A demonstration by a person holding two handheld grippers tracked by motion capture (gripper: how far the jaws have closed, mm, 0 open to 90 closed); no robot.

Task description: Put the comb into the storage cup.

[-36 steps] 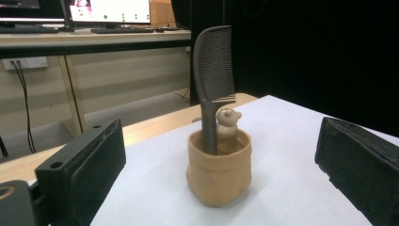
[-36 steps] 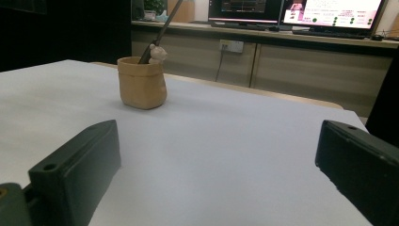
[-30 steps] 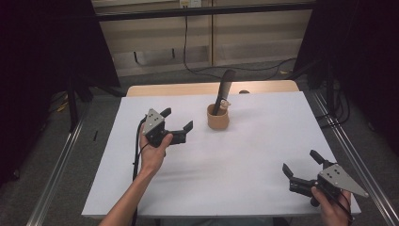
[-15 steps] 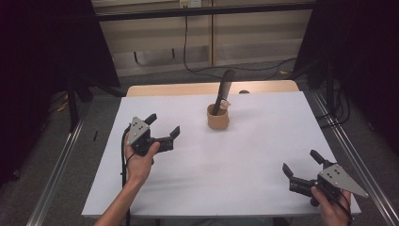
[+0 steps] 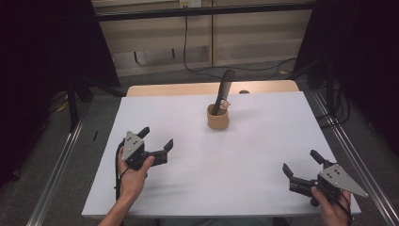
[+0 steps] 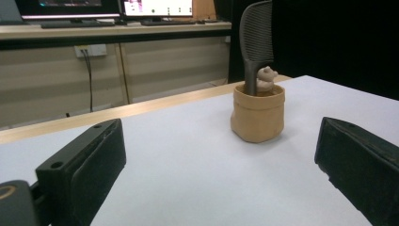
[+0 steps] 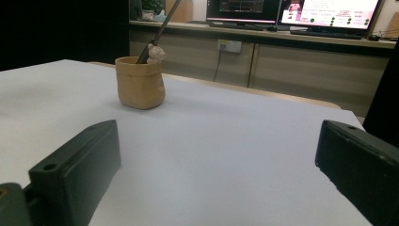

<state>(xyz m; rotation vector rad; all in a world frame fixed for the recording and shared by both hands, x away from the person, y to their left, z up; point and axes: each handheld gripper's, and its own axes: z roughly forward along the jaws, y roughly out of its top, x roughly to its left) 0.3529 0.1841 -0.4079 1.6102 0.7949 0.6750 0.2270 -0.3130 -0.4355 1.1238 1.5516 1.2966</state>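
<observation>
A tan cup [image 5: 218, 117] [image 6: 258, 113] [image 7: 140, 83] stands upright on the white table [image 5: 263, 141], toward the back middle. A dark comb [image 5: 223, 91] [image 6: 256, 40] leans in it beside a small tan figure [image 6: 266, 78] [image 7: 155, 53]. My left gripper [image 5: 155, 138] [image 6: 216, 174] hovers open at the table's left, well short of the cup, with nothing between its jaws. My right gripper [image 5: 301, 165] [image 7: 216, 174] is held open near the front right corner, also holding nothing.
A wooden strip [image 5: 188, 89] edges the table's far side. Metal rails [image 5: 56, 174] run along both sides of the table. Cables [image 5: 188, 47] hang down the wall behind. Monitors [image 7: 291, 12] sit on a bench in the background.
My left gripper has drawn back toward the front left, away from the cup. The right gripper has stayed in place.
</observation>
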